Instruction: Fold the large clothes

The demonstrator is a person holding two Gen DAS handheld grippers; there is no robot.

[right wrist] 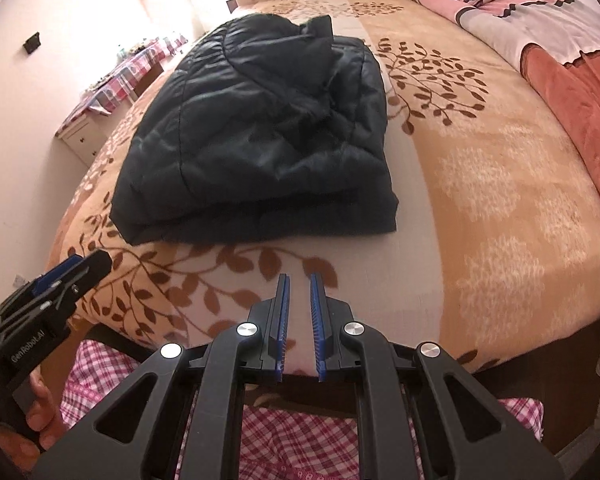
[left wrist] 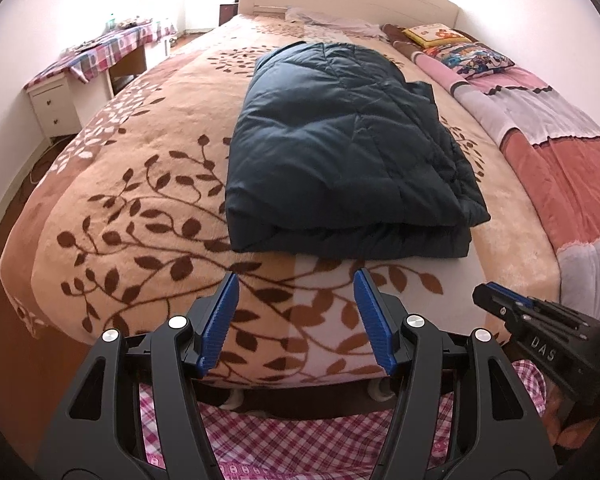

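Note:
A dark navy quilted jacket (left wrist: 340,152) (right wrist: 260,140) lies folded into a thick rectangle in the middle of the bed, its folded edge facing me. My left gripper (left wrist: 297,274) hovers over the bed's near edge just short of that edge, jaws wide open and empty. It also shows at the left of the right wrist view, left gripper (right wrist: 88,264), held by a hand (right wrist: 40,408). My right gripper (right wrist: 299,276) is to the jacket's right, short of its corner. Its pads stand a narrow gap apart with nothing between them. In the left wrist view the right gripper (left wrist: 496,296) shows side-on.
The beige blanket (left wrist: 140,160) with brown leaf print covers the bed. A pink patchwork quilt (left wrist: 540,120) and pillows (left wrist: 464,56) lie along the right. A white nightstand (left wrist: 56,108) and a cloth-covered desk (left wrist: 112,46) stand at the left wall. Pink checked clothing (left wrist: 300,432) is below the grippers.

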